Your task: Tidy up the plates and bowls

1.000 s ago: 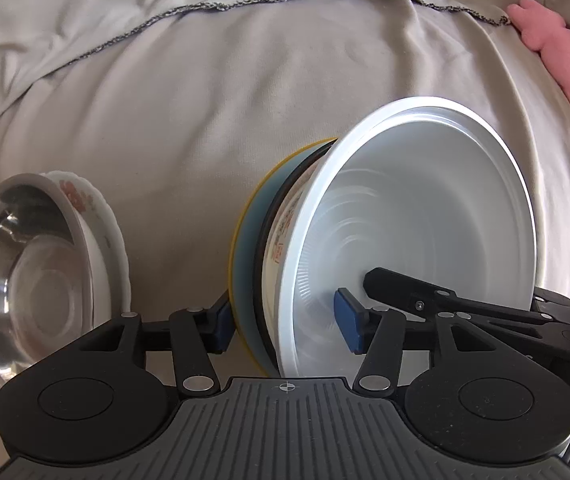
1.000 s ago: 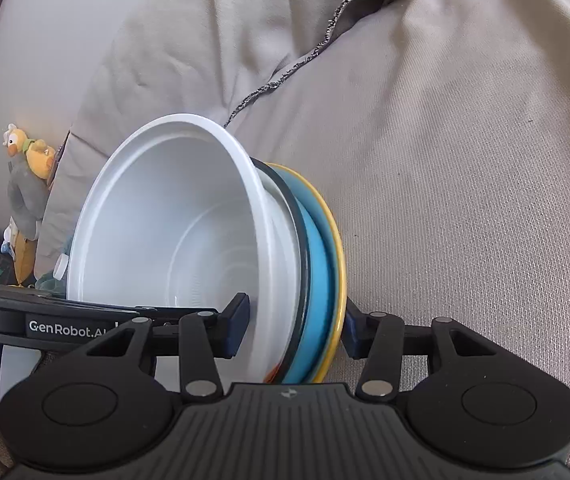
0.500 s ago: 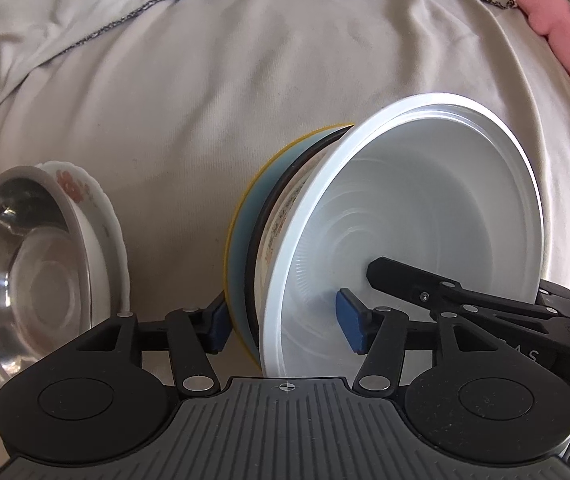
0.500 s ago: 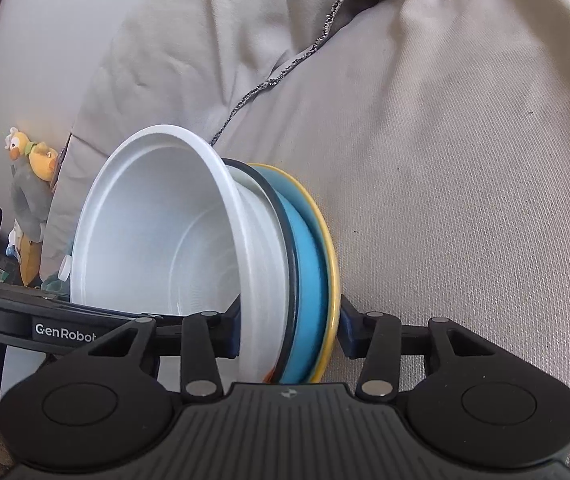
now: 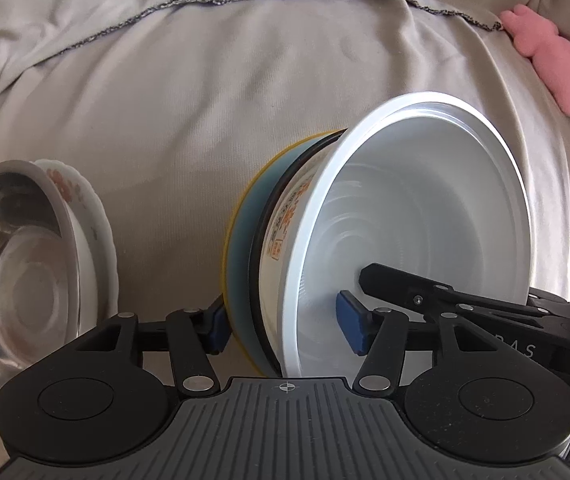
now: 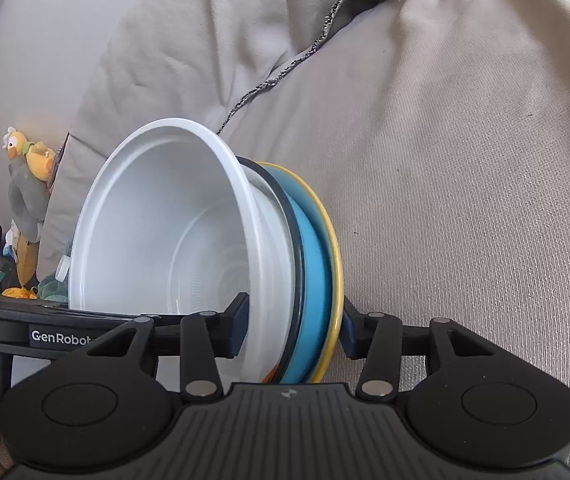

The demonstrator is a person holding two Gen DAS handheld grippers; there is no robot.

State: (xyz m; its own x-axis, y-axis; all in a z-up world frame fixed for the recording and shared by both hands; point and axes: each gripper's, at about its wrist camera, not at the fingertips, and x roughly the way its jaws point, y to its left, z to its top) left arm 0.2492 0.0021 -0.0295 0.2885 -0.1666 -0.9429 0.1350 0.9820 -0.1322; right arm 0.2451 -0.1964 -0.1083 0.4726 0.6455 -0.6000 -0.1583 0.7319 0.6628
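A nested stack stands on edge over the grey cloth: a white plastic bowl (image 5: 425, 208) inside a patterned bowl (image 5: 285, 220), on a blue plate with a yellow rim (image 5: 241, 248). My left gripper (image 5: 281, 330) is shut on this stack, one finger behind the plate, one inside the white bowl. My right gripper (image 6: 291, 330) is shut on the same stack (image 6: 173, 240) from the other side; its blue plate (image 6: 315, 264) faces the right finger. A steel bowl (image 5: 9, 272) rests in a floral white plate (image 5: 89, 216) at the left.
Wrinkled grey cloth (image 5: 205, 80) covers the surface. A pink plush toy (image 5: 545, 56) lies at the far right. A yellow and grey plush bird (image 6: 29, 184) stands by the wall at the left in the right wrist view.
The held stack has shifted slightly with both grippers; in the left wrist view the steel bowl and floral plate have slid further left. Both grips are unchanged.
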